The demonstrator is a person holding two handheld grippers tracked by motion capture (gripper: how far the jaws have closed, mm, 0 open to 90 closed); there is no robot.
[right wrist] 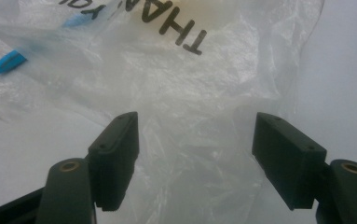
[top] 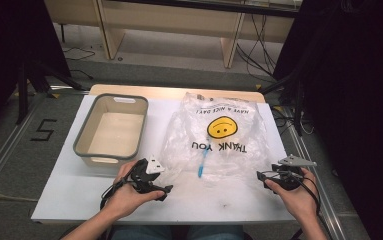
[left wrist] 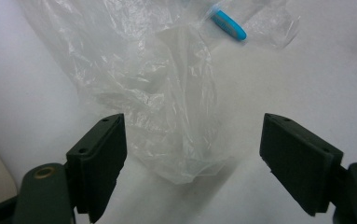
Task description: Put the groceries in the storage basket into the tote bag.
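Note:
A clear plastic bag (top: 219, 145) printed with a yellow smiley and "THANK YOU" lies flat on the white table (top: 79, 200). A blue stick-like object (top: 202, 165) rests inside it near the front edge. My left gripper (top: 165, 192) is at the bag's front left corner. In the left gripper view the gripper (left wrist: 192, 140) is open, and a crumpled corner of the bag (left wrist: 167, 116) lies between its jaws, untouched by the pads. My right gripper (top: 262, 179) is at the front right corner. In its own view it (right wrist: 195, 135) is open over the bag's edge (right wrist: 190, 70), and the blue object (right wrist: 8, 62) lies far left.
A beige basin with a grey rim (top: 81, 135) stands left of the bag, just beyond my left hand. Wooden furniture legs and cables sit on the floor beyond the table's far edge. The blue object (left wrist: 229, 25) lies ahead of the left jaws.

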